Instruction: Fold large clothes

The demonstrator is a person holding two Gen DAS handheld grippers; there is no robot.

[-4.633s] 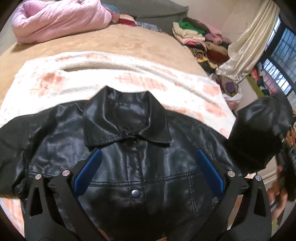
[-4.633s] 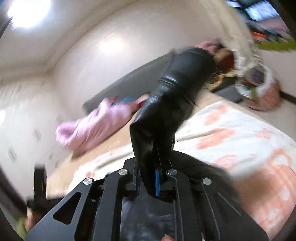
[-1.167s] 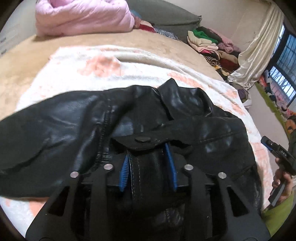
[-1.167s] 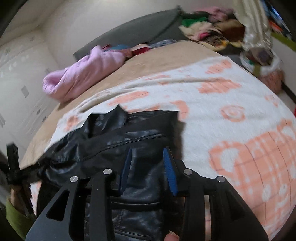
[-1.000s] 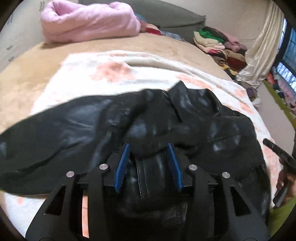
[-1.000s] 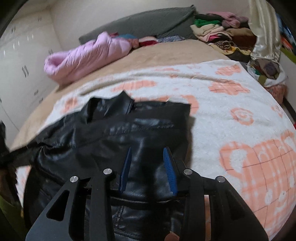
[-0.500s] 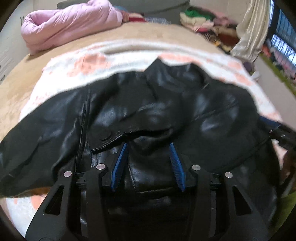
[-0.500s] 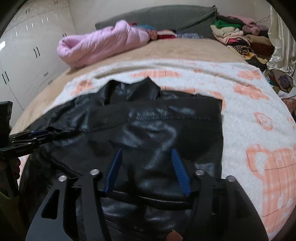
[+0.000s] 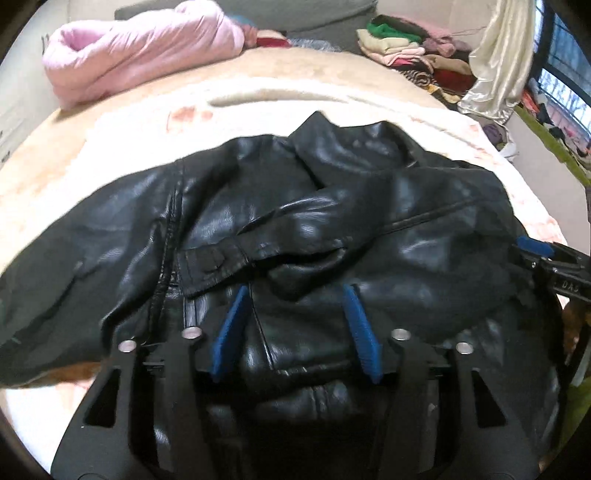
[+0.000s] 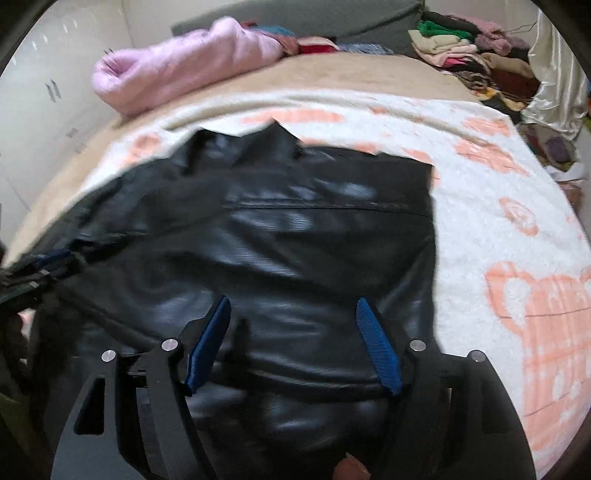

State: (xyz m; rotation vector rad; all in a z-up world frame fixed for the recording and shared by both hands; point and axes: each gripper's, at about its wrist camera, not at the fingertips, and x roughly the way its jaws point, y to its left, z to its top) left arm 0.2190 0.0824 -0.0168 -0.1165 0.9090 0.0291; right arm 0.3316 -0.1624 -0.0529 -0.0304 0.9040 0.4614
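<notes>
A black leather jacket (image 9: 332,229) lies front up on the white and peach blanket (image 9: 129,133), collar (image 9: 332,140) at the far side. One sleeve is folded across the chest, its cuff (image 9: 210,266) left of centre. My left gripper (image 9: 295,288) hovers low over the jacket's front; its jaws are opening, with a slack ridge of leather between the blue pads (image 9: 232,328). My right gripper (image 10: 292,302) sits over the jacket's folded right side (image 10: 314,229), jaws also opening, leather beneath and nothing pinched. Each gripper shows at the other view's edge: right gripper (image 9: 535,251), left gripper (image 10: 48,258).
A rolled pink duvet (image 9: 140,55) lies at the head of the bed by a grey headboard (image 10: 332,22). Stacked folded clothes (image 9: 406,48) and a pale curtain (image 9: 495,74) stand at the far right. White wardrobe doors (image 10: 48,92) line the left. The blanket (image 10: 517,240) extends right of the jacket.
Both grippers had folds of the jacket pinched a second ago; their jaws have since spread and let the leather go. Both sank a little toward the jacket, which now lies flatter.
</notes>
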